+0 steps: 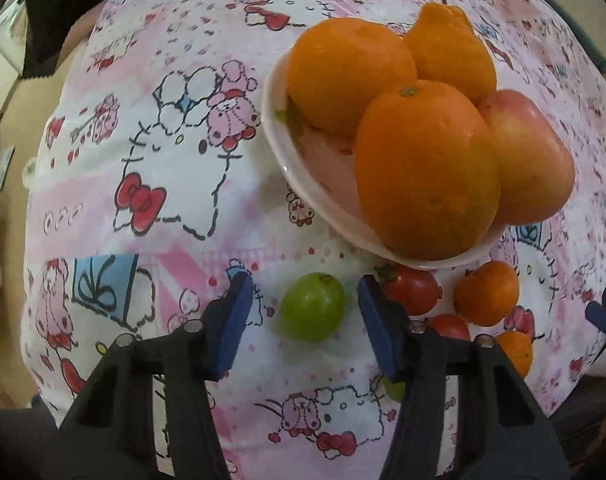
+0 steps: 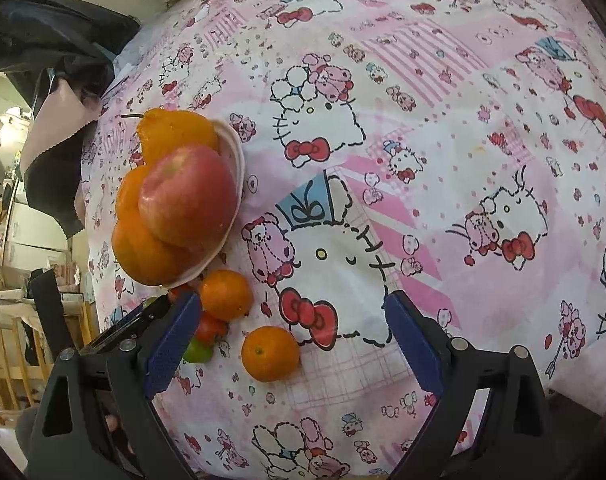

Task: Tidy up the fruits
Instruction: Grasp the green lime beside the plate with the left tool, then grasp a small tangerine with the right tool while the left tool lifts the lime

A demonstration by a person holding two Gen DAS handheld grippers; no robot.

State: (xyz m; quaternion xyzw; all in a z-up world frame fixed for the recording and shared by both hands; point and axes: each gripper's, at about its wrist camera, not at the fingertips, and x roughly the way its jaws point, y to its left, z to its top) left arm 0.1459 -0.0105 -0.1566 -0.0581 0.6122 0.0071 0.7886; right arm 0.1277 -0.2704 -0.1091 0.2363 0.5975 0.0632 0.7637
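Left gripper: jaws part open, blue pads either side of 1 green fruit, probably a large grape; a gap shows on both sides, so nothing is gripped. No earlier view given.

Right gripper: jaws spread wide, empty, hovering over the cloth; 1 small mandarin lies between the pads, nearer the left one, untouched.

Loose fruit beside the green one: 2 cherry tomatoes, the nearer just behind the left gripper's right-hand pad, the other partly hidden; a second small mandarin further out; a second green fruit half covered.

Bowl: white, shallow, holding 3 large citrus fruits, the front one leaning over the rim, and 1 red apple. Heaped full.

Surface: soft, pink cartoon-print bedsheet.

Risks, as judged:
- The green fruit is smooth and round; an off-centre squeeze could shoot it out across the sheet.
- The right-hand pad could nudge the nearer tomato away.
- Too hard a squeeze would bruise or burst it.
- The bowl is crowded; anything added on top may roll off, or tip fruit over the rim.
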